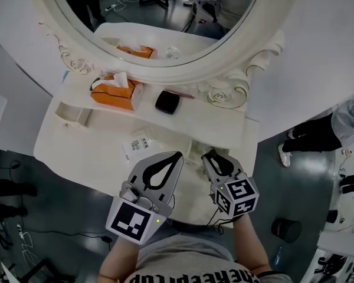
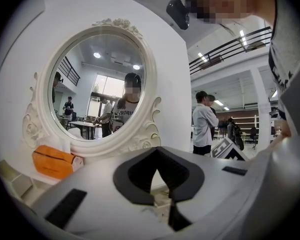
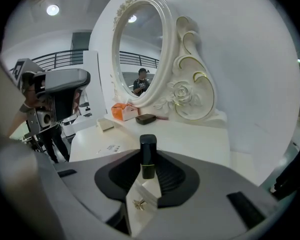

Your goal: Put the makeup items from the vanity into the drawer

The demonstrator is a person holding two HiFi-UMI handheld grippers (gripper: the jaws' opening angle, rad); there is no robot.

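Note:
My right gripper (image 3: 149, 158) is shut on a small makeup bottle (image 3: 143, 200) with a white body, a gold butterfly mark and a black cap (image 3: 148, 145). In the head view, this gripper (image 1: 209, 155) hangs over the vanity's front edge and hides the bottle. Just beyond its tips is what looks like an open drawer (image 1: 196, 151). My left gripper (image 1: 177, 156) is beside it on the left, shut with nothing in it; its tips (image 2: 159, 150) meet in front of the mirror. A black compact (image 1: 167, 102) lies on the vanity top under the mirror.
An oval mirror (image 1: 165, 16) in a carved white frame stands at the back. An orange tissue box (image 1: 115, 93), a labelled packet (image 1: 137, 146) and a small white tray (image 1: 71, 114) are on the top. A person (image 1: 318, 134) stands to the right.

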